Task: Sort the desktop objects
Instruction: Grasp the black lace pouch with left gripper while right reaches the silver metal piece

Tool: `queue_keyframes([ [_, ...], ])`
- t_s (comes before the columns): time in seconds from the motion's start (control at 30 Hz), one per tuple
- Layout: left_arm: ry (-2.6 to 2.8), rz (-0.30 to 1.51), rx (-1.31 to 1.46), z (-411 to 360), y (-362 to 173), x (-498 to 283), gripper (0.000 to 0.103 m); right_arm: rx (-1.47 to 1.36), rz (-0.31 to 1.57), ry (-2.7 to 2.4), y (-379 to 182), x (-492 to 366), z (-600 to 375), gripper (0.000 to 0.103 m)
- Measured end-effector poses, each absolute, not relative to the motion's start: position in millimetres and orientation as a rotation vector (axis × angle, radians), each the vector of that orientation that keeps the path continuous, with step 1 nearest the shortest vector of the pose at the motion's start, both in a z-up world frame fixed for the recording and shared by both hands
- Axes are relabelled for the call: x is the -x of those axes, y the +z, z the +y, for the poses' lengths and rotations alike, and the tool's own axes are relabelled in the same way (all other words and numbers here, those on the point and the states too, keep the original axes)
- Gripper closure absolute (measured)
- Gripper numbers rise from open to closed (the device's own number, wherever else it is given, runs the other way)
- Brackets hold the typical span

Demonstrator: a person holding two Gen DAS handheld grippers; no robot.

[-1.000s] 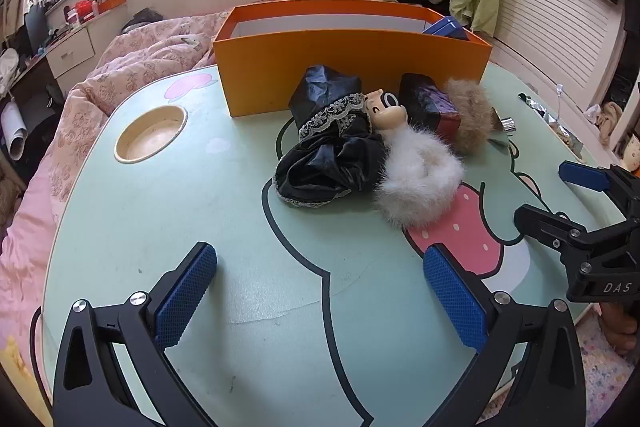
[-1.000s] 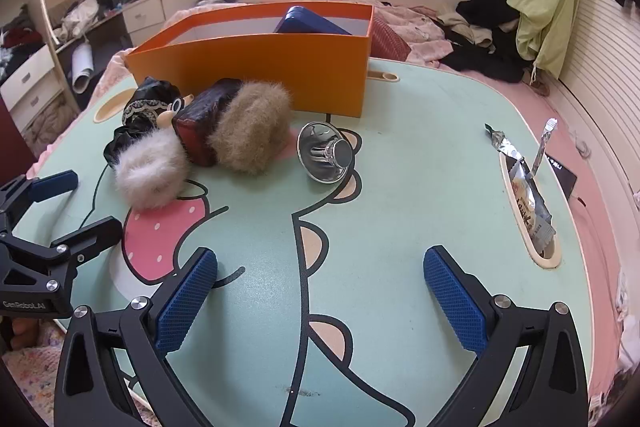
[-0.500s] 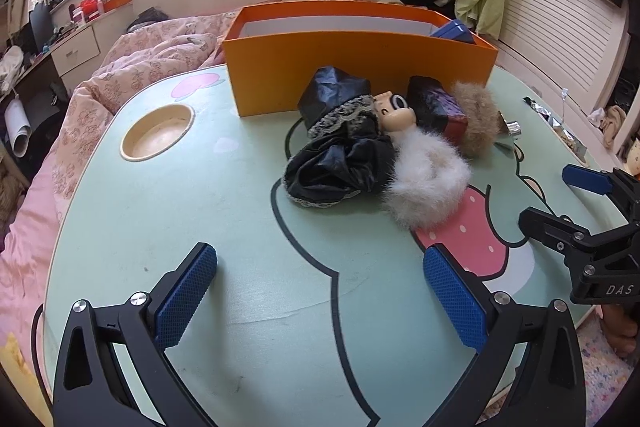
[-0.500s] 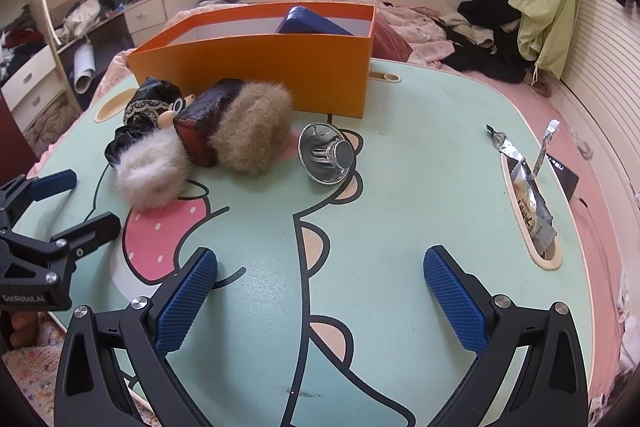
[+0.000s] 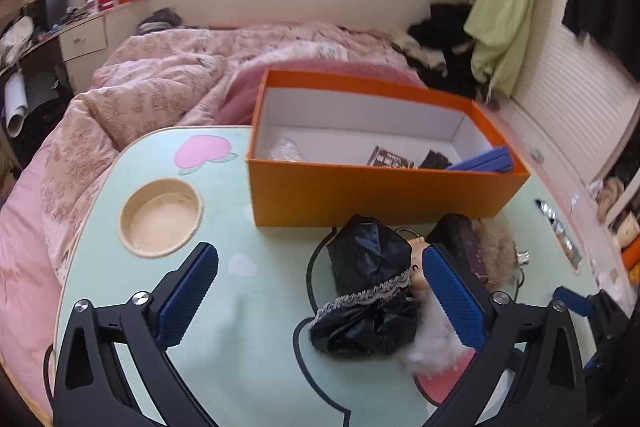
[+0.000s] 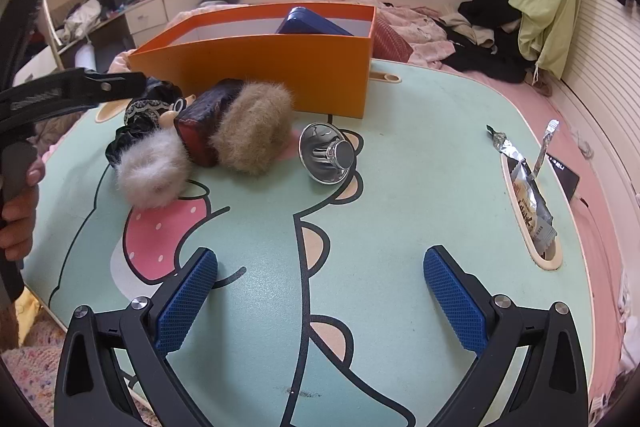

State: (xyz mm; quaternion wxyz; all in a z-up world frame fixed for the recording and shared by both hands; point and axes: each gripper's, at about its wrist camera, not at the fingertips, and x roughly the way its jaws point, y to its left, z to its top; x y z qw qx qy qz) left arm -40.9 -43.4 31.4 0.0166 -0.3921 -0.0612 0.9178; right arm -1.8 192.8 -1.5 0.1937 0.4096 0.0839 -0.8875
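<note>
A rigid orange box (image 5: 376, 197), rectangular with a white lining, stands at the far side of a mint-green surface (image 6: 420, 195) printed with a bold-lined cartoon. Inside the box lie one flat blue case (image 5: 486, 163) at its right end, two small dark packets (image 5: 390, 158) beside that, and one crinkled clear wrapper near its left wall.

Against the box's front wall sits a cluster of five loose things: one doll in glossy black fabric with lace trim (image 5: 368, 287), one white fluffy puff (image 6: 154, 169) in front of it, one dark red-brown block (image 6: 206, 117), one tan fur puff (image 6: 252, 127) touching that block, and, just right of the cluster, one shiny metal cup-shaped piece (image 6: 330, 153) lying on its side.

The left hand-held gripper (image 5: 316, 291) hovers above the doll, its two blue ribbed pads spread wide and empty; the right pad overlaps the doll's head in view. The right hand-held gripper (image 6: 320, 299) is also wide open, gripping nothing, over bare surface well in front of the box.

Left of the box, one round tan recess (image 5: 160, 217) is sunk into the surface. Far right of the box, one oval slot holds foil snack wrappers (image 6: 528, 195).
</note>
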Motion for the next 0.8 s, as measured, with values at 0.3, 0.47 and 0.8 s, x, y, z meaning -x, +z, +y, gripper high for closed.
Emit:
queue_keyframes([
  [0.3,2.795,-0.329,1.168,-57.4,17.7,14.1,0.067,-1.149,0.235,-2.490,-1.6,1.4,192.8,0.000],
  [0.47,2.832,-0.319,1.140,-64.2,19.3,-10.2,0.065,-1.149,0.234,-2.490,-1.7,1.3,192.9,0.000],
  [0.8,2.835,-0.377,1.103,-60.9,21.1,-7.2,0.036,-1.148,0.234,-2.490,-1.8,1.2,193.3,0.000],
])
